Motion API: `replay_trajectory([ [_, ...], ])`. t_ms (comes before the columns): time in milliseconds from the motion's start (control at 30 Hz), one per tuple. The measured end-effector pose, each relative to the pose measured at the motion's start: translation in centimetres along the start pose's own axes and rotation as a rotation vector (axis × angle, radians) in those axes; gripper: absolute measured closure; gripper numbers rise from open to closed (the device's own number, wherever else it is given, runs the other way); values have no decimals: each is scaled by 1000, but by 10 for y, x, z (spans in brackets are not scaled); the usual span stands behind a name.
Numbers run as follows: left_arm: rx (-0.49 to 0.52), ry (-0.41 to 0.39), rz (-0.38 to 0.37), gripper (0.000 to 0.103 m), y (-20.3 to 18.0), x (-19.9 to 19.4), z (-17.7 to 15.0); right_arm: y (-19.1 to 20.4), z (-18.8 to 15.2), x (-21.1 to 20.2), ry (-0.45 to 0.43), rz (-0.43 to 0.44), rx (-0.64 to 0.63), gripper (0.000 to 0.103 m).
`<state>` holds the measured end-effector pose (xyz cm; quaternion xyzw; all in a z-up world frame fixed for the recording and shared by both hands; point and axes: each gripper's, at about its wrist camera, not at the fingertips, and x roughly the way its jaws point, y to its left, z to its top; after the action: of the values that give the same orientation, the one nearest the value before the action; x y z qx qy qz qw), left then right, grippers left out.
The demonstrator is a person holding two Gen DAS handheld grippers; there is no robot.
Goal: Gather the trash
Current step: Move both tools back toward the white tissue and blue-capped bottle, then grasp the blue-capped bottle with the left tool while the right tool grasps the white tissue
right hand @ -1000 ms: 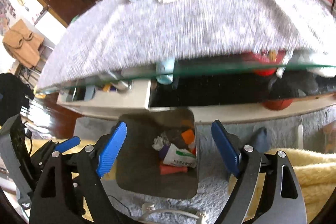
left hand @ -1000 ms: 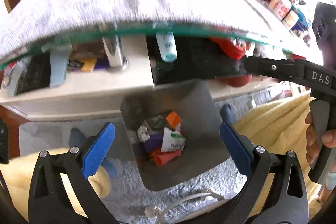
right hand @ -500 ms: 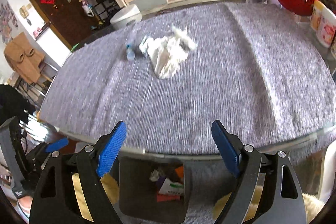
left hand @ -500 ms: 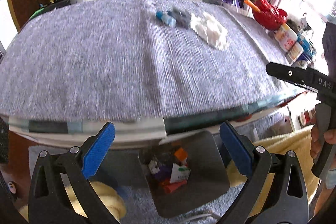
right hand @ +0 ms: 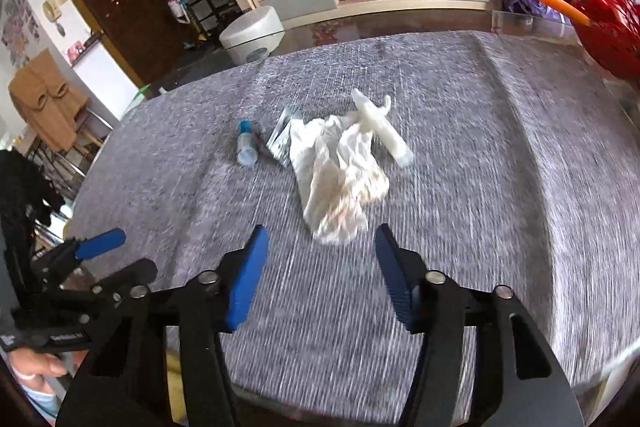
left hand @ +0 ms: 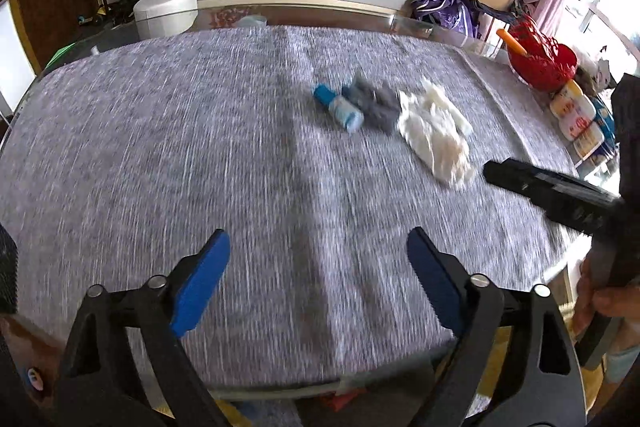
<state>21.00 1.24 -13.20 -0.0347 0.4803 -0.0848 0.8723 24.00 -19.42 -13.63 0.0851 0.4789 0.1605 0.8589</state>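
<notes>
Now, in the left wrist view, the grey-clothed table (left hand: pixel 200 155) fills the frame, where 0.5 s ago its near edge and the bin of trash below still showed. The left gripper (left hand: pixel 316 287) hangs over the near cloth, its 2 blue pads wide apart with nothing between them. Far right of centre lie 3 pieces of trash in a row: 1 small blue-capped bottle (left hand: pixel 338 107), 1 dark grey wrapper (left hand: pixel 376 105) touching it, and 1 crumpled white tissue (left hand: pixel 434 135).

In the right wrist view the bin is likewise gone from sight and the tissue (right hand: pixel 340 179) sits much nearer, just beyond the right gripper (right hand: pixel 320 271), whose jaws are spread and empty. The bottle (right hand: pixel 246 147) lies left of the tissue, and 1 white tube (right hand: pixel 382 129) at its far right.
</notes>
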Motion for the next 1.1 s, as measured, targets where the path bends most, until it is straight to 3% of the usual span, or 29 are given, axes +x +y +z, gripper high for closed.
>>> replay_trajectory([
  [267, 2, 13, -31, 33, -8, 36, 36, -5, 17, 28, 12, -57, -31, 55],
  [433, -11, 27, -36, 43, -11, 64, 52, -5, 19, 36, 24, -46, -38, 54],
  [733, -4, 26, -24, 49, -18, 96, 73, 4, 14, 42, 18, -85, -95, 57],
  [800, -1, 23, -20, 50, -19, 99, 77, 4, 13, 42, 12, -93, -97, 61],
  [967, 11, 24, 15, 70, -19, 101, 81, -5, 13, 40, 2, -109, -82, 82],
  [1033, 15, 32, 30, 86, -16, 99, 80, -10, 12, 39, 0, -109, -77, 89],
  [1100, 14, 36, 36, 85, -14, 96, 76, -13, 11, 36, 0, -99, -62, 93],
])
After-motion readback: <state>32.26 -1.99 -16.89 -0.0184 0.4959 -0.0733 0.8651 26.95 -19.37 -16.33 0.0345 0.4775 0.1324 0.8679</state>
